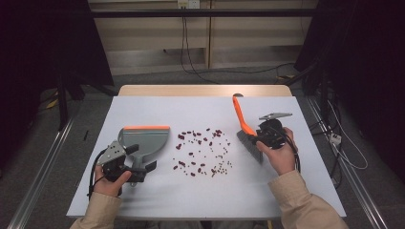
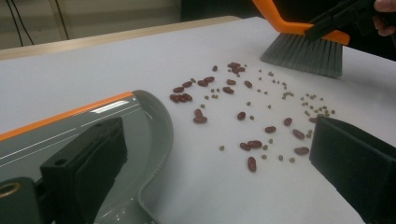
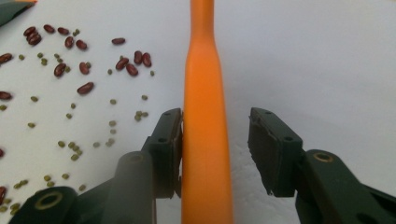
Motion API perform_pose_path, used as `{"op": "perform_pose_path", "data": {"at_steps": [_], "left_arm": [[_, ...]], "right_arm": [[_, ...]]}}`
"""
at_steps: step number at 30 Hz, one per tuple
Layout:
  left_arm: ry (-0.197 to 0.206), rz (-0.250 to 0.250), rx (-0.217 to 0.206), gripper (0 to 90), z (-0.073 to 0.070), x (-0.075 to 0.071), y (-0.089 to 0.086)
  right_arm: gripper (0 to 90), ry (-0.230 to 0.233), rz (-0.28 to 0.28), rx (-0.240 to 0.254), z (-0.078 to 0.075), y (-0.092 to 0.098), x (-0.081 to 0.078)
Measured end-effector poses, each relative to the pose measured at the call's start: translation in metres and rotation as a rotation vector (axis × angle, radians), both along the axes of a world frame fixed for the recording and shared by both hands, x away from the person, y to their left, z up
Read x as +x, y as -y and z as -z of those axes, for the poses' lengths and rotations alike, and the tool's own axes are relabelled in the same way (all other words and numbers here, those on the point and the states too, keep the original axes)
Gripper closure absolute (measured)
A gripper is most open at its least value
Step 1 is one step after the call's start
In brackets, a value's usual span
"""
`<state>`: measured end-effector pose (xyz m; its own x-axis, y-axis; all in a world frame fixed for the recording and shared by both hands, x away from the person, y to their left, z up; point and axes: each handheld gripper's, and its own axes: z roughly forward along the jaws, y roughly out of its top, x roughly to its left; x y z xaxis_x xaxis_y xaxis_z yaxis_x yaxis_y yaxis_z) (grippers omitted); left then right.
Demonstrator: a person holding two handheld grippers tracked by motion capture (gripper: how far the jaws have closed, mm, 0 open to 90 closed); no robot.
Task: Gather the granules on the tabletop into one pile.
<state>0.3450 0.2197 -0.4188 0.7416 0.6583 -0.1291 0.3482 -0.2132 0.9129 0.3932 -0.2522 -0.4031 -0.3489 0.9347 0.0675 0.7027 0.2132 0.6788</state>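
The work looks to be at the gripping stage, with sweeping not yet begun. The right tongs (image 3: 215, 140) straddle the brush's (image 1: 244, 128) orange handle: one pad touches it, the other stands apart, so the hold is loose. The left tongs (image 1: 141, 168) sit at the dustpan's (image 1: 145, 139) handle; whether they clamp it I cannot tell, though in the left gripper view the jaws stand wide. Beans (image 1: 201, 151) lie scattered mid-desk (image 1: 157, 200), at 9 o'clock from the brush and 3 o'clock from the dustpan. Next, I judge, the right tongs must close firmly, then drag the bristles toward 9 o'clock.
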Motion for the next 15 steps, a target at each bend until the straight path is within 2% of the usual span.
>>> {"op": "perform_pose_path", "data": {"at_steps": [6, 12, 15], "left_arm": [[-0.002, 0.001, 0.003, 4.0, 0.000, 0.000, 0.000], [-0.006, 0.001, 0.005, 4.0, 0.001, 0.000, -0.001], [-0.004, -0.001, 0.005, 4.0, 0.001, 0.001, -0.001]], "right_arm": [[63.3, -0.023, -0.025, -0.021, 0.008, -0.001, -0.001], [69.7, -0.038, 0.003, -0.033, 0.012, -0.003, 0.000], [70.7, -0.048, 0.010, -0.018, 0.012, -0.004, 0.000]]}}
